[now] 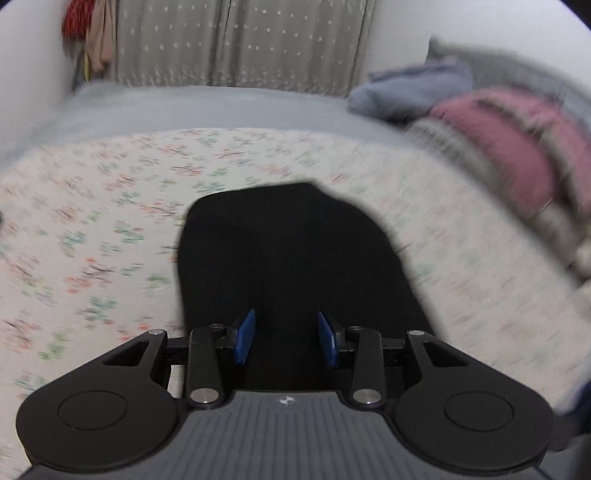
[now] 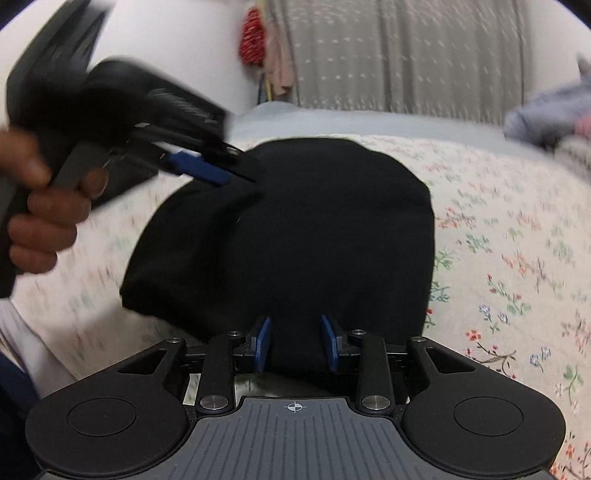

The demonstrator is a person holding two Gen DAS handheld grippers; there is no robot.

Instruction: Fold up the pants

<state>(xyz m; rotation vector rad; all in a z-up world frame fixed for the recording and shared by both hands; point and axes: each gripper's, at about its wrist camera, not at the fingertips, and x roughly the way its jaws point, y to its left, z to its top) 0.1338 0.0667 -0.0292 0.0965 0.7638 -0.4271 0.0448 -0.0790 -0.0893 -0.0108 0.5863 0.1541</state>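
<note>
Left hand-held gripper (image 1: 286, 338): nearest to us in the left wrist view, we see its blue pads (image 1: 244, 338) standing apart with black cloth behind the gap; we cannot see the pads pressing on anything, so we read it as open and holding nothing.

Right hand-held gripper (image 2: 295, 341): nearest to us in the right wrist view, its blue pads (image 2: 263, 343) stand apart, a little narrower than the left pair; the near edge of the black cloth lies in or under the gap, and we cannot tell whether the pads pinch it.

Pants (image 2: 288, 236): we see a black, folded bundle lying on the bed, in the middle of the cover, directly ahead of both hand-held grippers; its far edge is rounded and its surface too dark for us to make out seams.

Hand (image 2: 40, 206): at the left of the right wrist view we see a person's hand gripping the handle of the left tool, whose blue tip reaches the far left edge of the pants; both are blurred.

Bed cover (image 1: 92, 229): we see a pale cloth with small flower print spread under the pants.

Pile of clothes (image 1: 509, 147): far right on the bed, we see pink, blue-grey and pale items heaped together, well apart from the pants.

Curtain (image 1: 240, 44): grey with small white stars, on the far wall.

Hanging things (image 1: 88, 26): red and beige items at the far left beside the curtain.
</note>
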